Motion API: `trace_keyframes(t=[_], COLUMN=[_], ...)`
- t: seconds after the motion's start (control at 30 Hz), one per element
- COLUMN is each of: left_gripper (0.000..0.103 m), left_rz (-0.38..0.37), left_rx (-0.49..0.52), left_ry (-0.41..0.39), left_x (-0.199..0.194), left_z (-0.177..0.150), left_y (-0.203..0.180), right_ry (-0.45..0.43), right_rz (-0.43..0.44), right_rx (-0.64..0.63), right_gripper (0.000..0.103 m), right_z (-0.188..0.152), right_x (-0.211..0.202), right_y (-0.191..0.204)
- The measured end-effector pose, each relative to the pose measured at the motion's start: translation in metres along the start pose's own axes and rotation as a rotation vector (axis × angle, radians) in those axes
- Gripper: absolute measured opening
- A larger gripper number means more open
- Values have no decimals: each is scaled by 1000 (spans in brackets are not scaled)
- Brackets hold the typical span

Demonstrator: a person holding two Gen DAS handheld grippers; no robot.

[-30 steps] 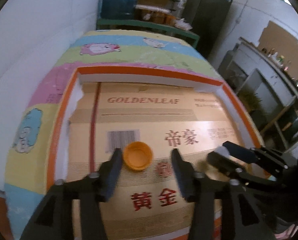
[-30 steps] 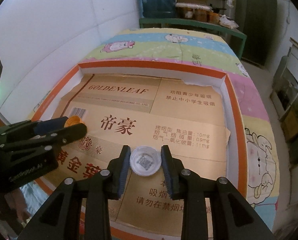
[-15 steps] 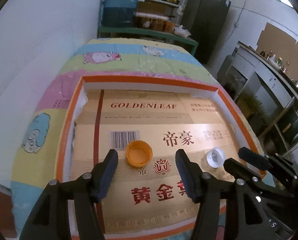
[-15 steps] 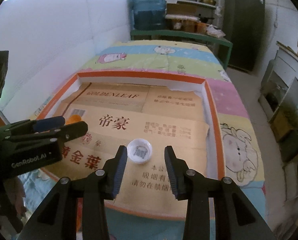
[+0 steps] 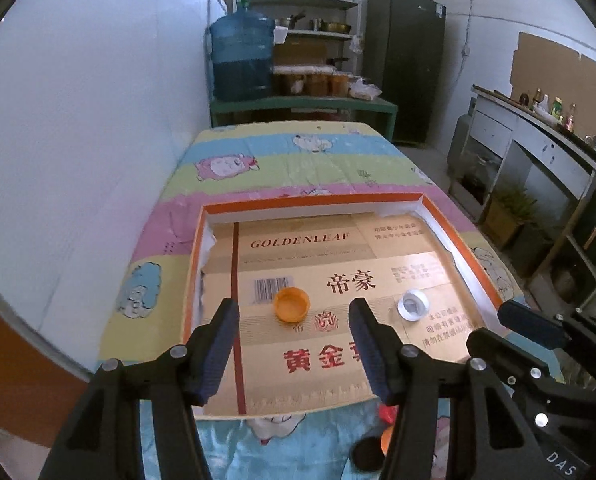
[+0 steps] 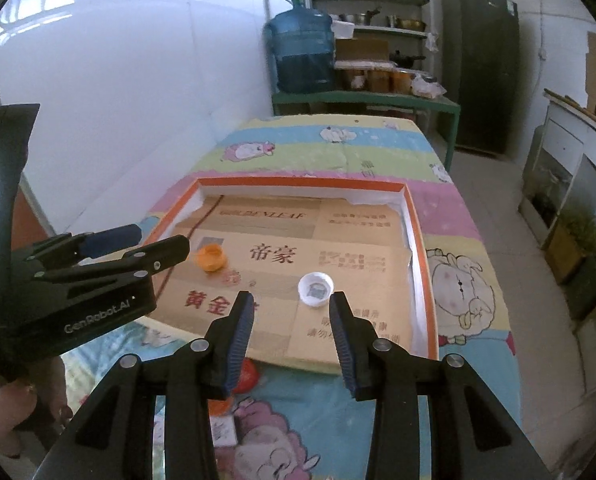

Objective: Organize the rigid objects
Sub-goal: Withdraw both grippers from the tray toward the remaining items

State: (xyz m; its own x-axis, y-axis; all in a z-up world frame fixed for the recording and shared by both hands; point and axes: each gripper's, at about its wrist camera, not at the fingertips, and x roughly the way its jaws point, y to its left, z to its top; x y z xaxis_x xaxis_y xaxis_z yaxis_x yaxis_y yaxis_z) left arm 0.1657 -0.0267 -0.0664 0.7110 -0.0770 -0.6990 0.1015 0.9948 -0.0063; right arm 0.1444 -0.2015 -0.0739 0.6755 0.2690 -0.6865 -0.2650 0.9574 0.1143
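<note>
A: Where did the two caps sit at that point?

B: Both lay open side up on the printed cardboard lining the orange-rimmed tray on the bed. The orange cap was nearer the tray's left edge, just beside the barcode; the white cap was toward the right edge, well apart from it.

A: And the grippers?

B: The left hand-held gripper had its jaws spread with nothing between them, short of the orange cap. The right hand-held gripper was likewise parted and empty, with the white cap just past its tips.

A: So how far along was the tidying?

B: I judged those two caps placed. Small items, something red and something orange, showed near the tray's front edge on the bedsheet, partly hidden by fingers, so more probably remained.
</note>
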Motion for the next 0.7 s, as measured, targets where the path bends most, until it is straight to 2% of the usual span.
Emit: trace_keyframes(t=[0.47,0.7], left_gripper=[57,57], left_rz=[27,-4], left_rx=[15,14], left_ry=[-30,-30], left_x=[-49,-66], left_z=[-17,-29], left_y=[-4,-4], right_ry=[11,26], right_rz=[1,3], right_rx=[-13,-12], right_gripper=[40,41], right_z=[-29,-47], right_x=[-48,-63], right_y=[17,23])
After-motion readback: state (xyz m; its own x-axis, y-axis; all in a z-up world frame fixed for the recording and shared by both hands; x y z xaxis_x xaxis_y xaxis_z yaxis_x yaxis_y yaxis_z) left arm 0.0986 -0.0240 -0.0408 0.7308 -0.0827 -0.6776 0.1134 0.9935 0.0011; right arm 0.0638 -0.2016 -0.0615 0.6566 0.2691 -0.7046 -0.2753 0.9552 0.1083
